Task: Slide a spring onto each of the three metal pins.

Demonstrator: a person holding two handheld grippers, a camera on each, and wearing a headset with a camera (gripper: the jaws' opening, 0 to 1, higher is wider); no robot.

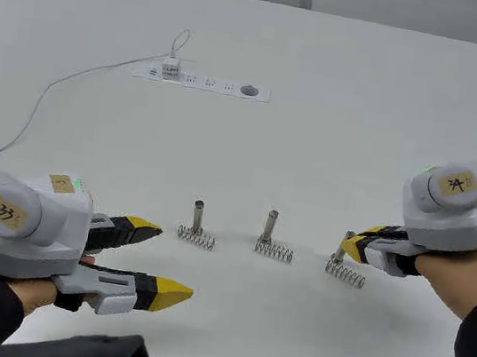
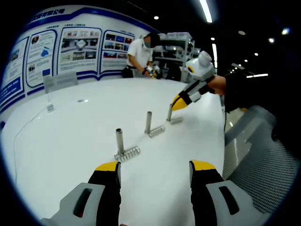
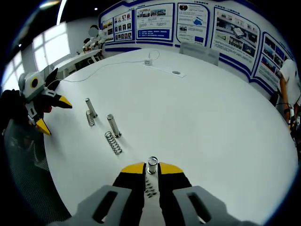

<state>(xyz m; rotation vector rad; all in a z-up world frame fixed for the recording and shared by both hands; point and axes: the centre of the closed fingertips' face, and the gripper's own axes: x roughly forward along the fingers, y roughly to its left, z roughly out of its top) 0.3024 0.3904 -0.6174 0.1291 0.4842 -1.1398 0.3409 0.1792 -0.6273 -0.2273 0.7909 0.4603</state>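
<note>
Three pins [image 1: 269,225] stood near the table's [image 1: 342,86] front edge, a spring [image 1: 274,250] lying beside each, none on yet. The right claw [image 1: 356,247], narrow, sat round the right pin [image 3: 152,163], maybe to steady it — grip unclear. The left claw [image 1: 174,262] hung wide.

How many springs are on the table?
3, all lying flat: the left spring by the left pin, the middle spring by the middle pin, the right spring by the right pin, which the right tongs pinch.
</note>
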